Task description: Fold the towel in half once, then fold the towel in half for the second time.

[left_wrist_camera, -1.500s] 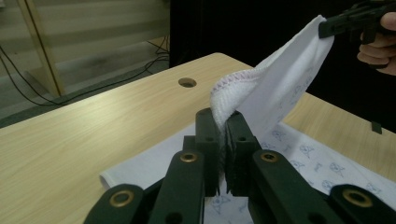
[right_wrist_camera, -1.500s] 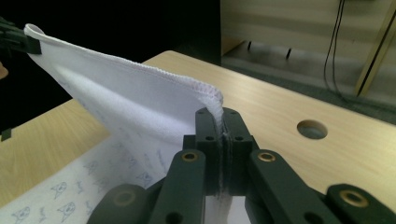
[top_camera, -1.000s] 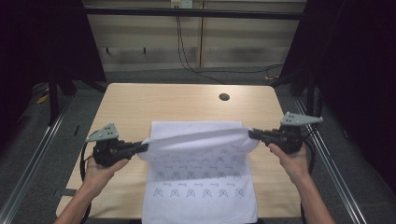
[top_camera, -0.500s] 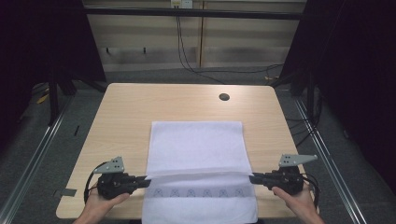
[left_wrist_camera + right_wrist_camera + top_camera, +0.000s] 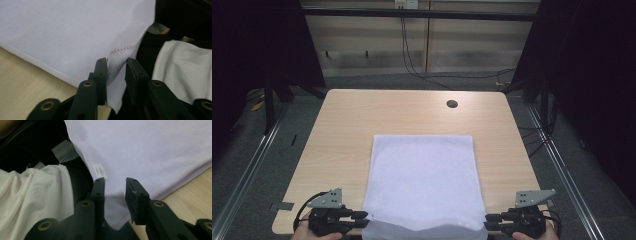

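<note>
A white towel (image 5: 422,180) lies folded on the wooden table (image 5: 347,120), plain side up, its near edge hanging slightly over the table's front. My left gripper (image 5: 362,219) is at the towel's near left corner and my right gripper (image 5: 489,221) at its near right corner. In the left gripper view the jaws (image 5: 116,67) have just been opening. The stitched towel corner (image 5: 117,62) hangs loose in the gap. In the right gripper view the jaws (image 5: 115,186) have also just been opening, with the towel (image 5: 150,152) edge and its small label slack between them.
A round cable hole (image 5: 452,104) sits at the table's far right. Bare wood flanks the towel on both sides and beyond it. The person's white garment (image 5: 185,67) shows below the table's front edge. Metal rails run along the floor on both sides.
Both grippers carried the towel's far edge toward the near edge and down, folding it over the patterned side. The jaws have spread apart and no longer pinch the cloth.
</note>
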`<action>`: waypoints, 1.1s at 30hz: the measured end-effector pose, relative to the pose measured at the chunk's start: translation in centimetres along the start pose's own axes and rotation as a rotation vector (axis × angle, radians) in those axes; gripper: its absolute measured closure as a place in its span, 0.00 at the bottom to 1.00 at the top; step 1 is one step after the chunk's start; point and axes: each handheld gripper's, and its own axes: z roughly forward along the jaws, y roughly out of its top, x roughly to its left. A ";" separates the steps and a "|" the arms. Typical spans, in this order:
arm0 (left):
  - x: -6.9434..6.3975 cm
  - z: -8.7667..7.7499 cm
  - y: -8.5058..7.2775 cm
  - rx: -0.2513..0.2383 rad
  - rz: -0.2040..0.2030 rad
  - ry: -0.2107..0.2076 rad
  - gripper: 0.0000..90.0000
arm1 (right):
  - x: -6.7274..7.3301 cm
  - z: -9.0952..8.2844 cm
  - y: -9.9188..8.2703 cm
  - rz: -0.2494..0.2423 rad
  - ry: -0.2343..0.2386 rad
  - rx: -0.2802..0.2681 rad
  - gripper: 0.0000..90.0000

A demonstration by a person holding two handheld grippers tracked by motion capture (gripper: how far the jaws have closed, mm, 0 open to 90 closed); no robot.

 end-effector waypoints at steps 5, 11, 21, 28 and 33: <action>0.8 -0.5 0.4 -0.036 -0.014 0.039 0.72 | 0.2 -0.3 -0.1 -0.001 -0.028 -0.022 0.76; 5.0 1.5 2.9 -0.095 -0.088 0.114 0.75 | -2.7 0.9 2.2 0.018 -0.091 -0.062 0.79; 12.5 4.6 6.5 -0.097 -0.184 0.247 0.80 | -9.2 5.5 7.6 0.038 -0.171 -0.029 0.76; 13.8 6.8 6.4 -0.015 -0.162 0.301 0.81 | -12.4 9.1 9.5 0.037 -0.263 0.030 0.76; 14.0 6.8 6.3 -0.024 -0.170 0.299 0.86 | -12.8 9.6 9.6 0.027 -0.266 0.032 0.78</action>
